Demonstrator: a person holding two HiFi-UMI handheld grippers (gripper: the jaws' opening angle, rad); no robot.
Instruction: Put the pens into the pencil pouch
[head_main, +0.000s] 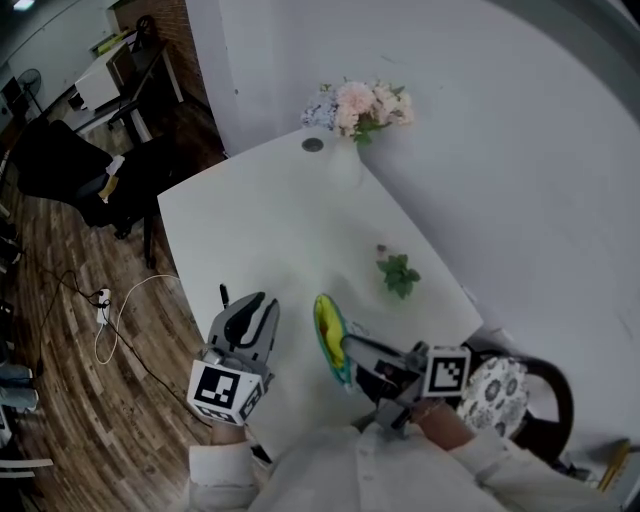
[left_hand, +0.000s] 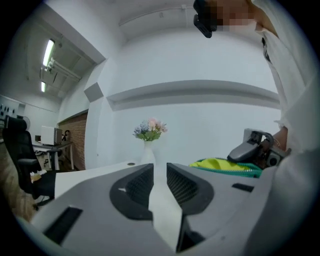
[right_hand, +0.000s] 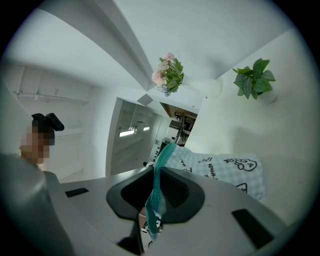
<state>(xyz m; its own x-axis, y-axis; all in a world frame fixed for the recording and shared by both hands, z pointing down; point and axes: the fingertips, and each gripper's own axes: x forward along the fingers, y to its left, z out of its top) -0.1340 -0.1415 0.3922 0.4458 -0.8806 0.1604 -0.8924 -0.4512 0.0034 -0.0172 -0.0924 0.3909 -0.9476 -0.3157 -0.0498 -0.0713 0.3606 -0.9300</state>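
Left tool (head_main: 258, 305) jaws slightly apart, right tool (head_main: 348, 348) jaws clamped, level

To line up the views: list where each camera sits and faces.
Head view: on the head, steeply down at the white table; left gripper, right gripper, sleeves show.
Left gripper view: on that gripper, level along parted empty jaws toward the flowers; sleeve at right.
Right gripper view: along jaws shut on the pencil pouch; person's head at left.
All three share flowers and pouch.

A white table (head_main: 270, 230) stands by a white wall (head_main: 480, 120). The floor (head_main: 60, 330) is brown wood. A black chair (head_main: 60, 165) sits nearby. A long light (left_hand: 48, 52) shines on the ceiling.
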